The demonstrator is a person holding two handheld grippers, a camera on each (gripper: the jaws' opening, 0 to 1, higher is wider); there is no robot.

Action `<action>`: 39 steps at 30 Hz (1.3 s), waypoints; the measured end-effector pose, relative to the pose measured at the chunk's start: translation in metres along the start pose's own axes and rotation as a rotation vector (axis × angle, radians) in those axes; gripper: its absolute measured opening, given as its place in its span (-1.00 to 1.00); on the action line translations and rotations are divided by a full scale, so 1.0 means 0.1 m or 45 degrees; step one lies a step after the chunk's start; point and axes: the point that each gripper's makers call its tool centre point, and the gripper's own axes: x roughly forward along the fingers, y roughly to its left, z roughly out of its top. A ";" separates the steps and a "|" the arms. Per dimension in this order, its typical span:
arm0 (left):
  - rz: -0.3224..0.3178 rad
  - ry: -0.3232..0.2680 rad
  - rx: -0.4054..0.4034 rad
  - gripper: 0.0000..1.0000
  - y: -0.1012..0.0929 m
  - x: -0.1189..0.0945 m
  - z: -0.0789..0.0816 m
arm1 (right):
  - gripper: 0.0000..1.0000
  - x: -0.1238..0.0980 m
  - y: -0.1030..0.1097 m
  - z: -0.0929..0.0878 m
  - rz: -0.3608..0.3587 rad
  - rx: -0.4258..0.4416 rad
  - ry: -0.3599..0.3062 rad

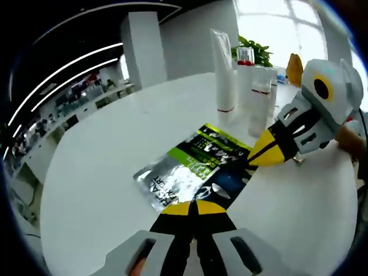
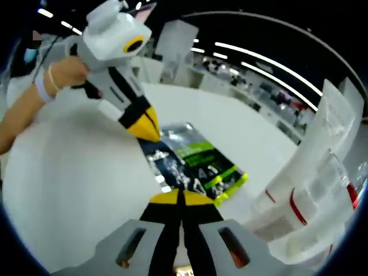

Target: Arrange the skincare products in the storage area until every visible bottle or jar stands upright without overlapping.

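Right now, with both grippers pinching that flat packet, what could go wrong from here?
The left gripper and right gripper each appear shut on opposite ends of the foil sachet, which lies flat on the white table. Pulling apart could tear it or slip one grip. Swinging it upward might knock the tall white tube and the clear red-banded bottles standing close behind.

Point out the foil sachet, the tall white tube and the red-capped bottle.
foil sachet [image 1: 195, 172]: left gripper view, middle of its printed face.
tall white tube [image 1: 223, 69]: left gripper view, mid body.
red-capped bottle [image 1: 245, 56]: left gripper view, red cap.
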 end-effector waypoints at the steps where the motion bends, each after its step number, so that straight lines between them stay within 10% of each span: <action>1: -0.004 0.003 -0.006 -1.00 -0.06 -0.02 -0.02 | -1.00 0.01 -0.02 0.00 -0.004 0.002 -0.009; 12: 0.034 -0.019 0.007 -0.89 0.04 0.00 0.07 | -1.00 0.04 -0.07 0.06 -0.007 -0.070 -0.103; 18: -0.080 -0.366 -0.053 -0.58 0.02 -0.23 0.61 | -0.22 -0.14 -0.18 0.40 -0.065 0.063 -0.261; 20: -0.102 -0.685 -0.007 -0.53 0.00 -0.52 0.98 | -0.05 -0.37 -0.24 0.68 -0.069 0.109 -0.424; 23: -0.227 -0.949 -0.046 -0.52 -0.10 -0.86 1.25 | 0.02 -0.69 -0.31 0.98 -0.065 0.099 -0.654; 27: -0.445 -1.128 -0.134 0.11 -0.24 -1.16 1.42 | 0.49 -1.10 -0.28 1.18 0.015 0.022 -0.883; 29: -0.411 -1.121 -0.079 0.41 -0.30 -1.12 1.43 | 0.99 -1.20 -0.23 1.23 0.083 0.074 -0.942; 32: -0.341 -1.032 0.023 0.98 -0.38 -0.93 1.41 | 1.00 -1.35 -0.28 1.27 0.148 0.155 -0.989; 35: -0.346 -0.847 0.101 0.99 -0.62 -0.68 1.28 | 1.00 -1.48 -0.35 1.29 0.123 0.149 -1.037; 39: -0.354 -0.804 0.179 0.99 -0.75 -0.54 1.24 | 1.00 -1.59 -0.35 1.03 0.117 0.130 -0.968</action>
